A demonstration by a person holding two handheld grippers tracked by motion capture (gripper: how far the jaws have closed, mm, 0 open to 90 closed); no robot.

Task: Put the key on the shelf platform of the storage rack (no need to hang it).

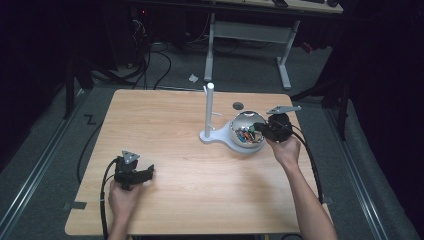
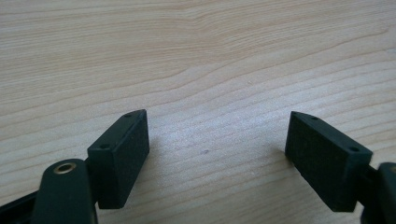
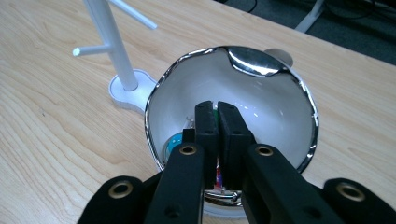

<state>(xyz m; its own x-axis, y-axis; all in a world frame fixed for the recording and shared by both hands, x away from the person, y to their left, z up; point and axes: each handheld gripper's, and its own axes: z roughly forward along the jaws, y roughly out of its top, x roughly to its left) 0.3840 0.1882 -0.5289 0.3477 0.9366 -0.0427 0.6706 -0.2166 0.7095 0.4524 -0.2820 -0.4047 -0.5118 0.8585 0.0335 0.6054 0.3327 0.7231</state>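
Bowl (image 3: 261, 98) sits mid-tabletop (image 1: 175, 125) beside a white stand (image 1: 209, 112); right tool (image 3: 217, 122) dips in, jaws nearly together, hiding coloured bits; left tool (image 2: 217, 154) apart, resting on wood

We take this for a lab or workshop: our light wooden table (image 1: 165, 150) stands on grey carpet (image 1: 45, 145) in a dark room, with loose black cables (image 1: 150, 65) on the floor and another white-legged workbench (image 1: 250, 35) beyond it.
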